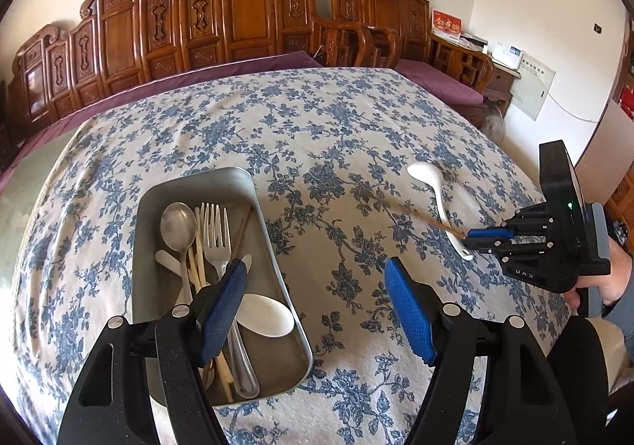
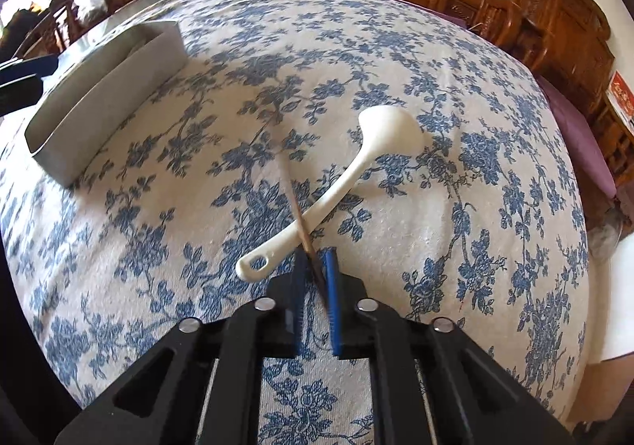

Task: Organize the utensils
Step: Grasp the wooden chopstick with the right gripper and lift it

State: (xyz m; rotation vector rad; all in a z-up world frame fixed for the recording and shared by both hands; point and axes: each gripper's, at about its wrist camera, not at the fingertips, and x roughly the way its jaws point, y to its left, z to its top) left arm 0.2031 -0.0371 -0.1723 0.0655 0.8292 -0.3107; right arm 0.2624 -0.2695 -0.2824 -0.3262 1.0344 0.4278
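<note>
The right hand-held gripper [image 2: 315, 272] is clenched on one brown chopstick [image 2: 295, 203], pinched near its end, likely so its length can swing toward the metal tray [image 1: 277, 270]. It crosses a white spoon [image 2: 356, 167] lying toward the bench's right edge. The left hand-held gripper [image 1: 317, 306] hangs released over the tray, partly hiding the cutlery inside. The chopstick's far tip blurs into the cloth.
</note>
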